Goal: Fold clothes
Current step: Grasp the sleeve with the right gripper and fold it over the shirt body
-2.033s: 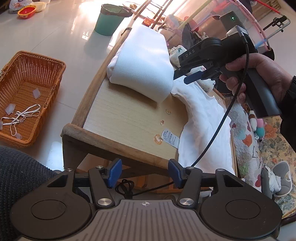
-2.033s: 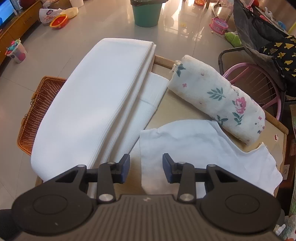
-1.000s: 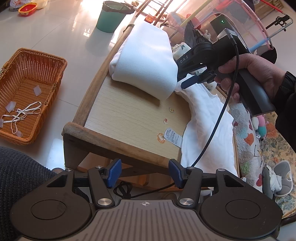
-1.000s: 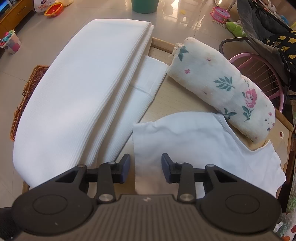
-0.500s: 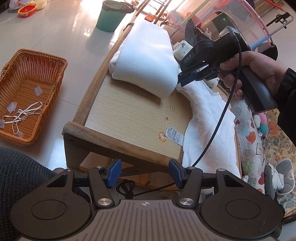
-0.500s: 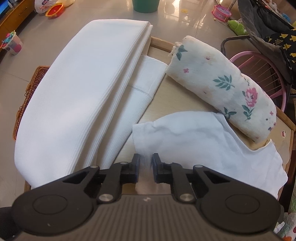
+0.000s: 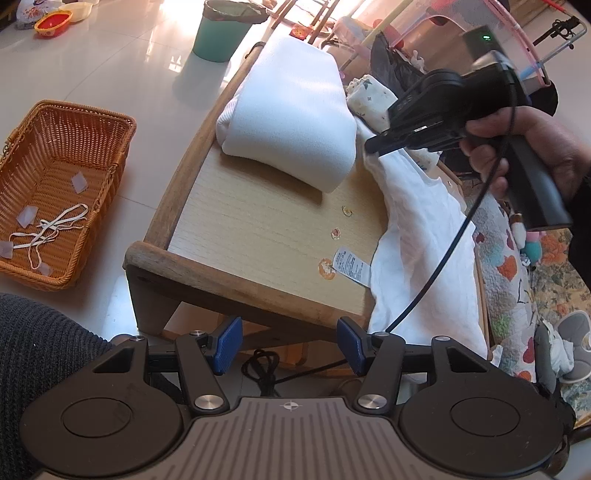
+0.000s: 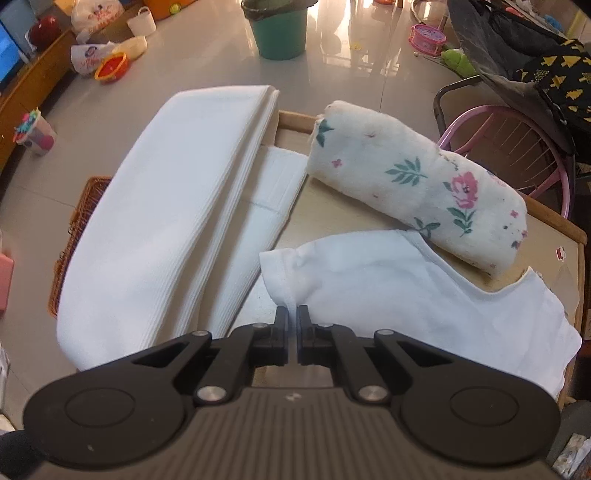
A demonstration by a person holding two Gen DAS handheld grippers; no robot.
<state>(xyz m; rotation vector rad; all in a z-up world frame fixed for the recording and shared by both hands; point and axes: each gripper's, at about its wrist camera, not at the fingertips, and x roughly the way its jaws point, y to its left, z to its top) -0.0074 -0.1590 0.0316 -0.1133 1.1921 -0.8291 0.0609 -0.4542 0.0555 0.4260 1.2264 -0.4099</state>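
Observation:
A thin white garment [image 8: 388, 280] lies on the wooden table [image 7: 258, 229], draped over its right edge in the left wrist view [image 7: 424, 240], with its care label [image 7: 351, 266] showing. My right gripper [image 8: 292, 314] is shut on the garment's near corner and lifts it a little; it also shows in the left wrist view [image 7: 373, 146]. My left gripper [image 7: 288, 341] is open and empty, held off the table's near end.
A thick folded white blanket [image 8: 166, 206] lies along the table's left side. A rolled floral cloth [image 8: 417, 188] lies at the back. A wicker basket [image 7: 55, 184] stands on the floor to the left. A green bin [image 7: 221, 31] stands beyond the table.
My right gripper has closed from open onto the white garment's corner and raised it slightly. My left gripper has stayed open, almost still.

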